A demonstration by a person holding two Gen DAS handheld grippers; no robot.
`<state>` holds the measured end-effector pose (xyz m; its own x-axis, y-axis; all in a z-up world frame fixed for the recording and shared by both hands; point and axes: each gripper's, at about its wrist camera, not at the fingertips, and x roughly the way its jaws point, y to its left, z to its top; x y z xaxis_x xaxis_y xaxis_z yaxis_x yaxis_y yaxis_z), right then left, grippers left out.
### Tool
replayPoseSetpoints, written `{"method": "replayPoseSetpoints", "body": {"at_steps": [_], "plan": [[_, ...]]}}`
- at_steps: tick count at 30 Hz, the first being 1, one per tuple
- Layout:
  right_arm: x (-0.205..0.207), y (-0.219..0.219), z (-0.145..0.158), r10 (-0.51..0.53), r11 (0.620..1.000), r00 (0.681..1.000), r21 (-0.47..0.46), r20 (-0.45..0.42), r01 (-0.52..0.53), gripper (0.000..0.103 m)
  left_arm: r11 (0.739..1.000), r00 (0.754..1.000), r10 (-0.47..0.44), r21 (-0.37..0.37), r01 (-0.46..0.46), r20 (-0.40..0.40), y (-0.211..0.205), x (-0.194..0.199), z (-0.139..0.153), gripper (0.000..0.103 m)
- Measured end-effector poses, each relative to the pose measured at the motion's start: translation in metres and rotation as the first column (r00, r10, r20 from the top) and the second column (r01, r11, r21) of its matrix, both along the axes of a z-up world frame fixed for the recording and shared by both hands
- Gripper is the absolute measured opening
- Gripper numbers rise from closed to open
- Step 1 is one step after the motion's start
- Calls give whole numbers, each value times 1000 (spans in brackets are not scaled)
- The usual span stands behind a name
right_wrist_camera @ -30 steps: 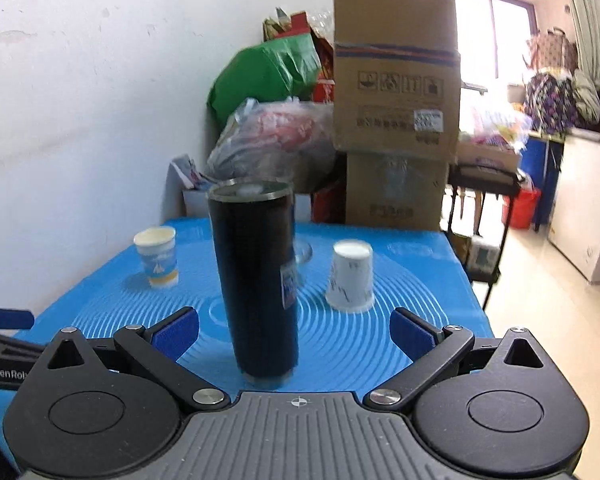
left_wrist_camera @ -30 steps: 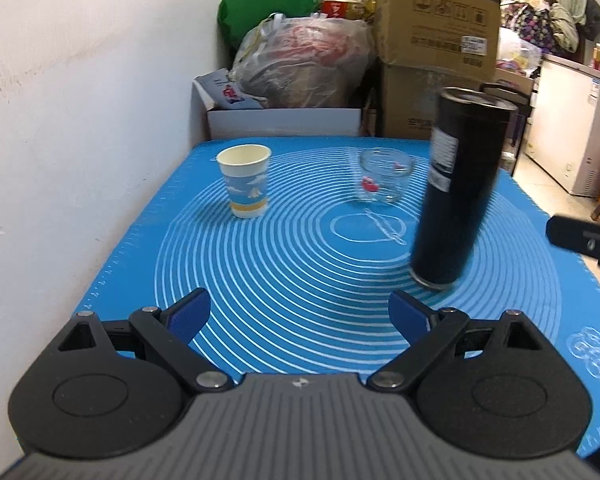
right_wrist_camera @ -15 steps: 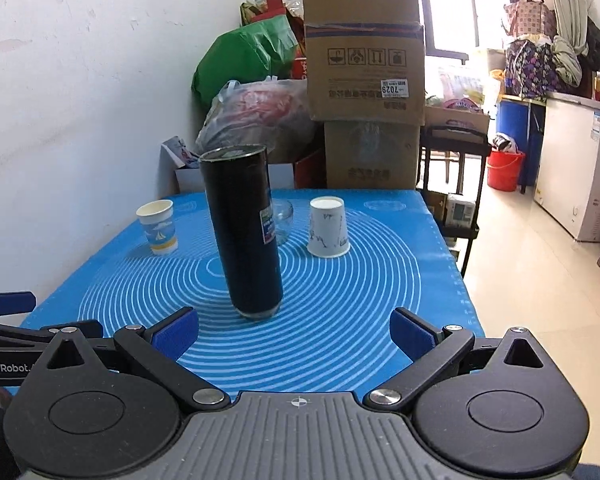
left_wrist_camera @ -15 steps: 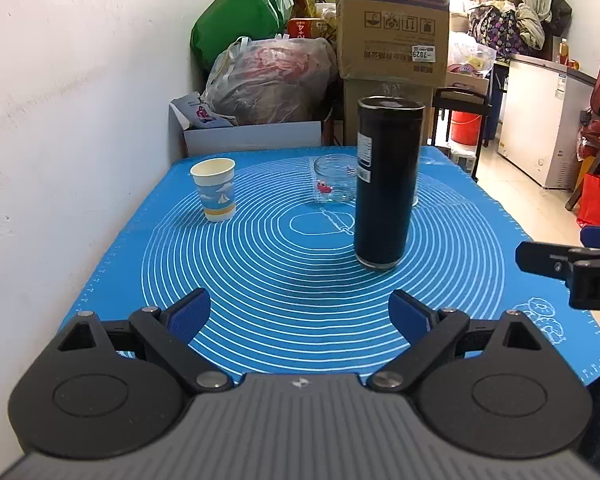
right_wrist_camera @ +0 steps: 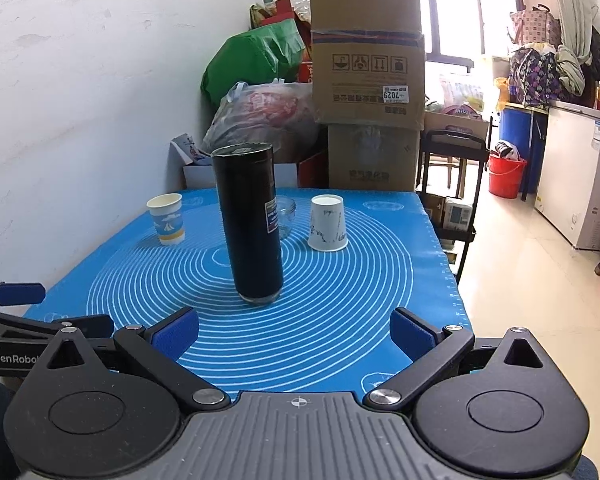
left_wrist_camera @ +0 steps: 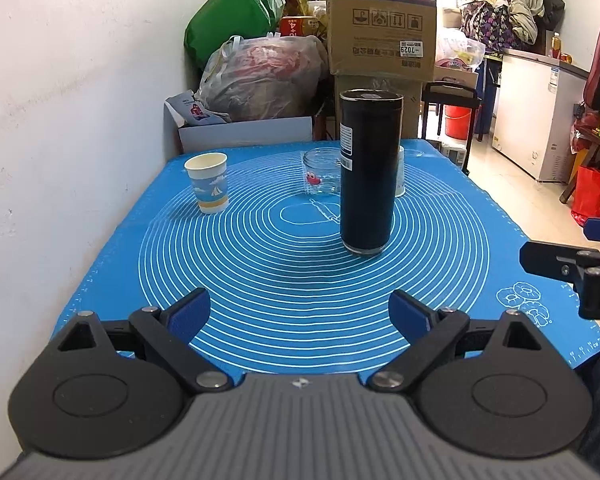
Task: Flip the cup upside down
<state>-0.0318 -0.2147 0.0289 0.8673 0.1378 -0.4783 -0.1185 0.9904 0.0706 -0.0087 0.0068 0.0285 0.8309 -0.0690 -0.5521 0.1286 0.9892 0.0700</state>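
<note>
A tall black tumbler stands on the middle of the blue mat. A paper cup with a sailboat print stands upright, mouth up, at the far left. A white paper cup stands upside down right of the tumbler; in the left wrist view it is almost hidden behind the tumbler. A small clear glass sits behind the tumbler. My left gripper and my right gripper are both open and empty, near the mat's front edge.
A white wall runs along the left side of the table. Cardboard boxes, plastic bags and a white box crowd behind the far edge. A black cart and open floor lie to the right.
Both grippers have pulled back toward the mat's front edge, away from the tumbler. The tumbler looked tilted and blurred a second ago and now stands straight and still.
</note>
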Motion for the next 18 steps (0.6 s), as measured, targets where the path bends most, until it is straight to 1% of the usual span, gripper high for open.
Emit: {"method": "replayPoseSetpoints", "body": {"at_steps": [18], "plan": [[-9, -6, -2, -2, 1000, 1000, 0, -8, 2, 103, 1000, 1000, -21, 16, 21, 12, -8, -9, 3, 95]]}}
